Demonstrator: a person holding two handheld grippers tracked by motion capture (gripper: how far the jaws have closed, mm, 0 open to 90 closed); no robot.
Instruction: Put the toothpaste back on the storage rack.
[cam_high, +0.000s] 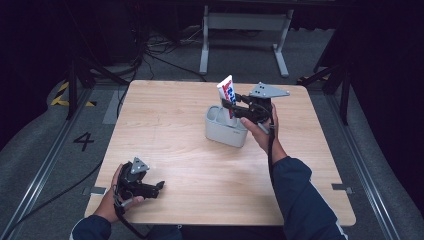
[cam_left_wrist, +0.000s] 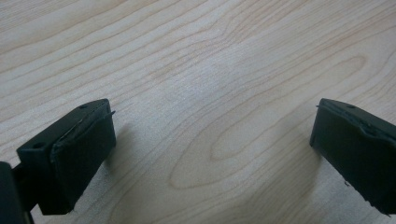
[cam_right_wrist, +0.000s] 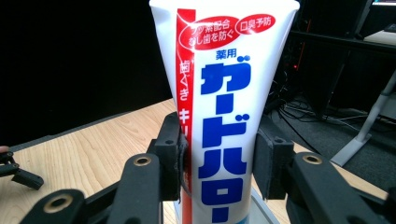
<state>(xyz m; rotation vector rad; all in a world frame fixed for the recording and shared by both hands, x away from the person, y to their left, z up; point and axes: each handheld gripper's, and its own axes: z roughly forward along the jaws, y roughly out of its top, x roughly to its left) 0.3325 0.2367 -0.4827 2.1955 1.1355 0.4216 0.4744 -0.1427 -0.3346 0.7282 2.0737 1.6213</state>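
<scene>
A white toothpaste tube (cam_high: 228, 92) with blue and red print stands upright, its lower end inside a light grey cup-like container (cam_high: 225, 128) near the table's middle. My right gripper (cam_high: 231, 105) is shut on the tube; in the right gripper view both pads (cam_right_wrist: 176, 158) press the tube (cam_right_wrist: 223, 107) from either side. My left gripper (cam_high: 159, 187) rests near the table's front left edge, held by a hand. In the left gripper view its jaws stand wide apart over bare wood, with nothing between them (cam_left_wrist: 212, 140).
The wooden table (cam_high: 170, 125) is bare around the container. Beyond its far edge stand a grey metal frame (cam_high: 245, 30) and cables (cam_high: 150, 50) on the floor. A floor marking "4" (cam_high: 83, 141) lies to the left.
</scene>
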